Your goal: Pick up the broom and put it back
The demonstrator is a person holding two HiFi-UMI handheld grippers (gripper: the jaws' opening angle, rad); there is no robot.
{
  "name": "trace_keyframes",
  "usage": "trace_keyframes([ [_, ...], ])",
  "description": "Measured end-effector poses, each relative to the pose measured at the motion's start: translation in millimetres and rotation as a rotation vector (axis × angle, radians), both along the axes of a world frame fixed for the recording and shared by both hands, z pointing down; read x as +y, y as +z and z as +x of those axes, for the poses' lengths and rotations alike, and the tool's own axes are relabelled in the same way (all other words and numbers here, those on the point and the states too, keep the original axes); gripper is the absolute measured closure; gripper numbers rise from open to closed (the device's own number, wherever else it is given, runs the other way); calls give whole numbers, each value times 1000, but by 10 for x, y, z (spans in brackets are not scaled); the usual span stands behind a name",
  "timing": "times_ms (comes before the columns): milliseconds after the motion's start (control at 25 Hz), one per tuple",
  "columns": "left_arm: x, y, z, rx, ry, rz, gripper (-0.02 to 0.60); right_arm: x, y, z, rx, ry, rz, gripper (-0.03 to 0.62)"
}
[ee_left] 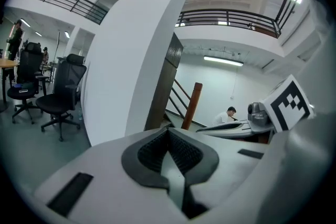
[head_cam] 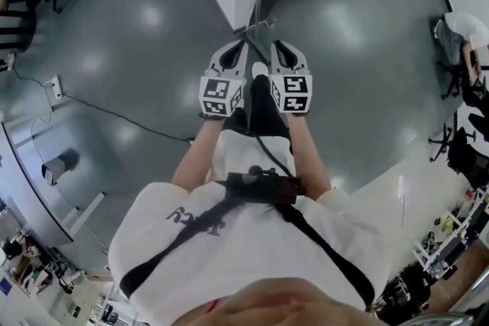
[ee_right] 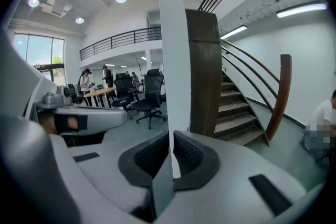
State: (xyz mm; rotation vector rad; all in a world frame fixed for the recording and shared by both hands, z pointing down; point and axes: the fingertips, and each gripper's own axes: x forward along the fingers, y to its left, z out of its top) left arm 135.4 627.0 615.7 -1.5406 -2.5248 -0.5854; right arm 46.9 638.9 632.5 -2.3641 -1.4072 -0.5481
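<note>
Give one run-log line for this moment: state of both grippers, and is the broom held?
left gripper: shut, empty | right gripper: shut, empty | broom: not held | ahead: wall corner, stairs

Floor: smooth, glossy grey, mirroring the ceiling lights.
Left gripper and right gripper, shells: matt pale-grey plastic.
Pads: black, finely ribbed, matt.
Newel post: brown wood, smooth.
Wall: matt white.
Balcony railing: dark metal bars.
Shirt: white cloth.
</note>
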Motion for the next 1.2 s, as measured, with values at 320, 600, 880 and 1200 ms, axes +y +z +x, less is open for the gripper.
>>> trace_keyframes([
  [320,494,624,-101,30,0,37,572,512,1009,-141,37,-17,108,583],
  [600,842,1128,-119,58,-8,66,572,919,1730,-105,19,-91,136,494],
  [880,1149,1650,-201,52,-3,90,572,1390,2464,-57,5,-97,183,445],
  [1200,1517,1874,-269,68,-2,67,572,1870,3005,195,-6,-151,229,445],
])
